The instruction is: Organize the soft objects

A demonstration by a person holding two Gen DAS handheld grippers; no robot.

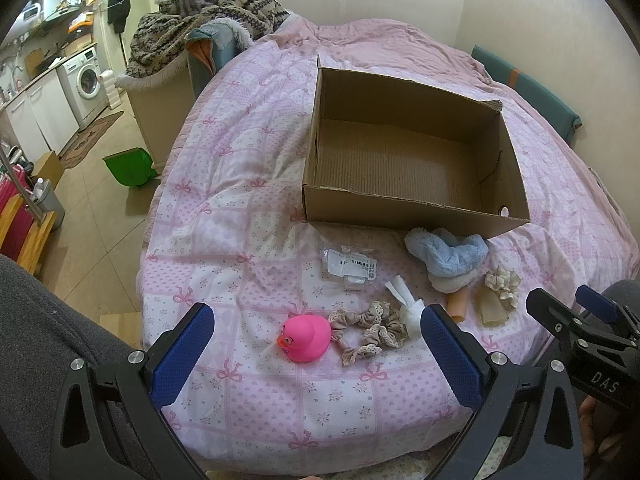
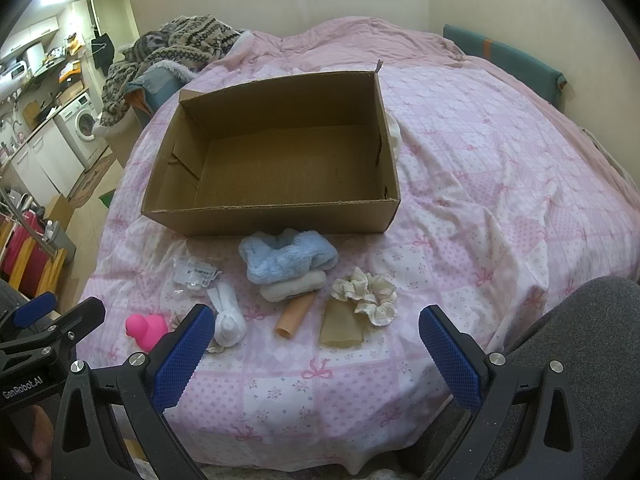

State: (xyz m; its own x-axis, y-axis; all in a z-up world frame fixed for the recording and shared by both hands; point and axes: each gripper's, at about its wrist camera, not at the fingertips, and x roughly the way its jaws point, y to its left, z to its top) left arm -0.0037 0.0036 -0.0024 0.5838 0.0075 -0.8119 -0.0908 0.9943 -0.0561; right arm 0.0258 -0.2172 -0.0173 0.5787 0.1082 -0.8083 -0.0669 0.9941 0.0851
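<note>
An open, empty cardboard box (image 1: 404, 204) (image 2: 272, 216) sits on the pink bed. In front of it lie a pink rubber duck (image 1: 306, 338) (image 2: 146, 330), a beige lace scrunchie (image 1: 370, 330), a white cloth bundle (image 1: 408, 304) (image 2: 228, 316), a blue fluffy cloth (image 1: 448, 252) (image 2: 286, 258), a cream scrunchie (image 1: 502, 284) (image 2: 368, 294), a tan tube (image 2: 294, 316) and a clear packet (image 1: 350, 266) (image 2: 194, 274). My left gripper (image 1: 316, 346) is open and empty, just before the duck. My right gripper (image 2: 312, 344) is open and empty, near the tube.
The bed cover (image 2: 480, 184) fills both views. A knitted blanket pile (image 1: 208, 16) lies at the bed's far left. A green bin (image 1: 128, 168) stands on the floor to the left, with a washing machine (image 1: 86, 80) beyond it.
</note>
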